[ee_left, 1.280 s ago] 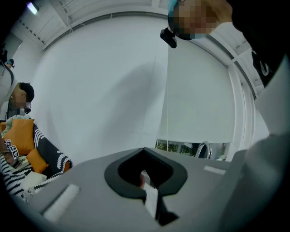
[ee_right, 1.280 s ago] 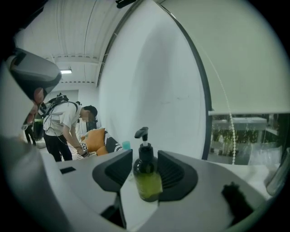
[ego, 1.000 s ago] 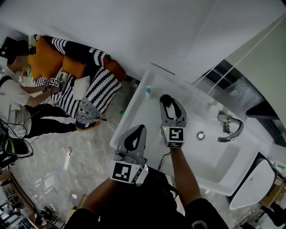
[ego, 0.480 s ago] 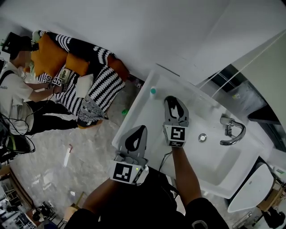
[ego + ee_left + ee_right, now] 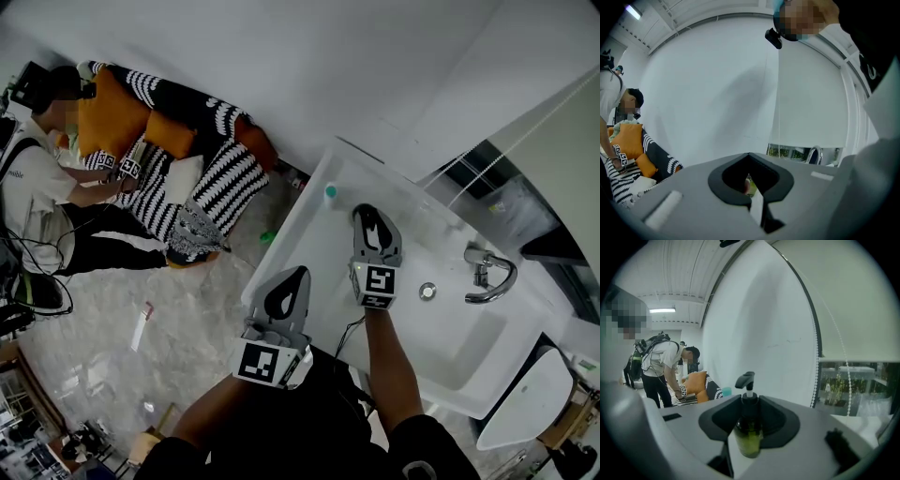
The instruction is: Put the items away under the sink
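R gripper (image 5: 367,217) jaws just closing on pump bottle (image 5: 749,437), over sink (image 5: 459,337)

Sink (image 5: 309,230): seen in plain white.
Pump bottle (image 5: 749,430): tinted dark, filled yellow-green below, topped in black.
Small cap (image 5: 330,193): coloured teal.
Tap (image 5: 494,279): finished in shiny silver.
Sofa (image 5: 225,178): striped black and white.
Cushions (image 5: 98,117): coloured orange.
Floor (image 5: 112,356): marbled in grey and white.

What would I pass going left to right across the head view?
Person → striped sofa → left claw → small teal item → right claw, its jaws just closing around the pump bottle → drain → faucet.
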`<move>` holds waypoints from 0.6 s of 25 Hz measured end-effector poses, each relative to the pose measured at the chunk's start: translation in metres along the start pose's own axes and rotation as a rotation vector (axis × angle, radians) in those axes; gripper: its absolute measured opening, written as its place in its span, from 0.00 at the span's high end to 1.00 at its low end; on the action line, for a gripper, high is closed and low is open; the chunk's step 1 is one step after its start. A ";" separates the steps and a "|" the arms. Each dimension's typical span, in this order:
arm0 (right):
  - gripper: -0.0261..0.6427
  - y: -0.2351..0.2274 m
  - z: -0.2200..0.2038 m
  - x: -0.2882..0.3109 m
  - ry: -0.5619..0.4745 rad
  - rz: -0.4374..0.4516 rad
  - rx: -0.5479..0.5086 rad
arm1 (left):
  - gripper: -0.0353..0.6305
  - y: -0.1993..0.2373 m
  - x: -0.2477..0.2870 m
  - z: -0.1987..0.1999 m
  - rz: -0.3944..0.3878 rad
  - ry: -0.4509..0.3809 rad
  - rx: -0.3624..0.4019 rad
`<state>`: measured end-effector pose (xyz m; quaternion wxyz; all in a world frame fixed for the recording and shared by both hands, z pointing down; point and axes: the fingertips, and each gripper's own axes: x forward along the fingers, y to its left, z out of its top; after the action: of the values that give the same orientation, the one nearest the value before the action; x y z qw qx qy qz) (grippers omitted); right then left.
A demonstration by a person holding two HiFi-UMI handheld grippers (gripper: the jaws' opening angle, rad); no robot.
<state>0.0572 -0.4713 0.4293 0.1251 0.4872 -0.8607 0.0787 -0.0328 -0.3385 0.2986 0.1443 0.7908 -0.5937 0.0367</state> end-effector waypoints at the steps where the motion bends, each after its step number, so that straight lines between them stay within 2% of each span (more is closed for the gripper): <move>1: 0.77 0.000 0.000 -0.001 0.002 -0.001 0.001 | 0.93 0.001 -0.002 -0.001 0.002 0.001 0.000; 7: 0.77 0.004 -0.003 -0.015 0.008 -0.002 0.003 | 0.93 0.001 -0.011 0.005 -0.005 -0.031 0.006; 15: 0.78 0.015 -0.007 -0.043 0.027 -0.009 0.013 | 0.94 -0.002 -0.031 0.008 -0.017 -0.021 -0.038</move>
<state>0.0662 -0.4268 0.4228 0.1336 0.4908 -0.8562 0.0904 -0.0407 -0.3115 0.2831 0.1536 0.7931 -0.5892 0.0160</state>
